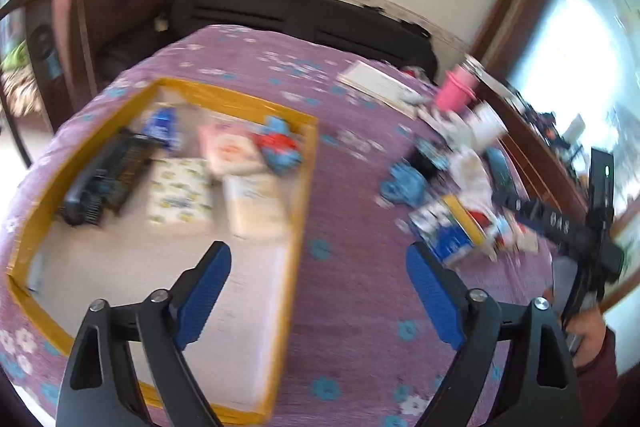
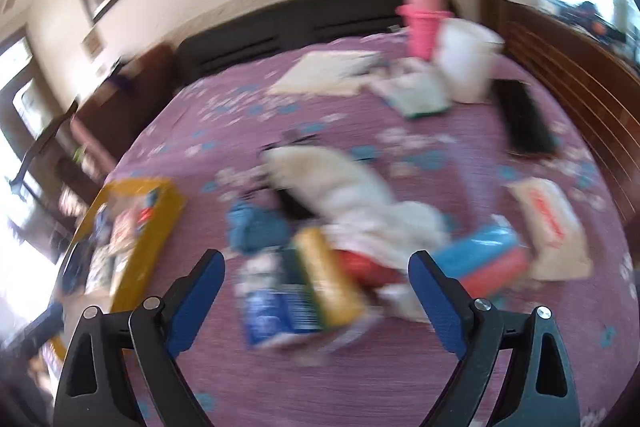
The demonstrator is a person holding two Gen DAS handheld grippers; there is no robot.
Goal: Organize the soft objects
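A: Right wrist view: we logged the right gripper [image 2: 316, 267] wide open, nothing between its pads, hanging over the pile [image 2: 360, 227] of loose soft things on the purple bed cover [image 2: 460, 367].

B: And what lay nearest its fingers?

A: We noted the blue-and-white packet [image 2: 276, 307] with the yellow packet [image 2: 328, 279] on top, both just ahead of the fingers and slightly left of centre. Their long axes ran roughly away from us, so we judged the jaws already stood across the short width.

B: We checked the left wrist view too?

A: Yes. The left gripper [image 1: 320, 291] also stood wide open and empty. It hung over the near right edge of the yellow-rimmed tray [image 1: 304, 211], where several packets [image 1: 232, 151] already lay. The pile [image 1: 452, 199] sat well off to its right.

B: So which hand did we rate nearer?

A: The right, clearly; the pile was straight under it, while the left would have had to cross the tray rim. Both frames were blurred, so we left finer contact details unrecorded.
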